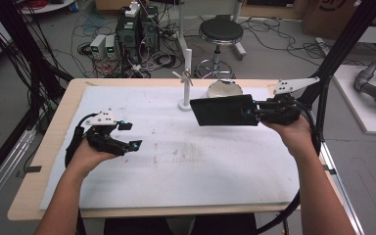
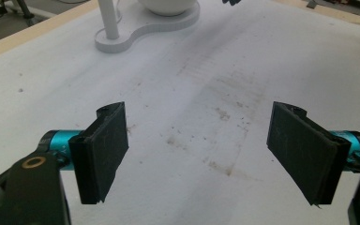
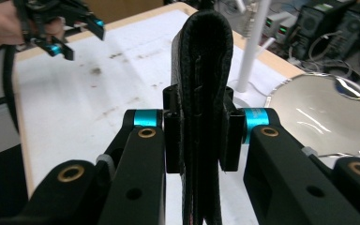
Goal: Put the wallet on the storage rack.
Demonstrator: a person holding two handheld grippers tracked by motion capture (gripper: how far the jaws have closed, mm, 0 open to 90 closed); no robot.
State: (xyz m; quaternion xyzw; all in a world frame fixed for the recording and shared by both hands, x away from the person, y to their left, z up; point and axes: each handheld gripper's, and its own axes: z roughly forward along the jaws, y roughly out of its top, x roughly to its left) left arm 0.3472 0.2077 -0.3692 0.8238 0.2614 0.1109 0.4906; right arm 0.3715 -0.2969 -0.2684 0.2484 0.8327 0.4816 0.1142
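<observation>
A black wallet (image 1: pixel 223 110), a white stand (image 1: pixel 186 78) and a white bowl (image 1: pixel 223 89) over a brown-stained white mat (image 1: pixel 176 161).

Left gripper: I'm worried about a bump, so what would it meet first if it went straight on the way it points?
Probably the white stand beside the bowl; the open left gripper holds nothing, though depth is unclear.

The scene is evenly and softly lit from above, faint shadows are cast on the white table (image 1: pixel 176 161), and glare is seen on the bowl (image 3: pixel 318 117).
</observation>
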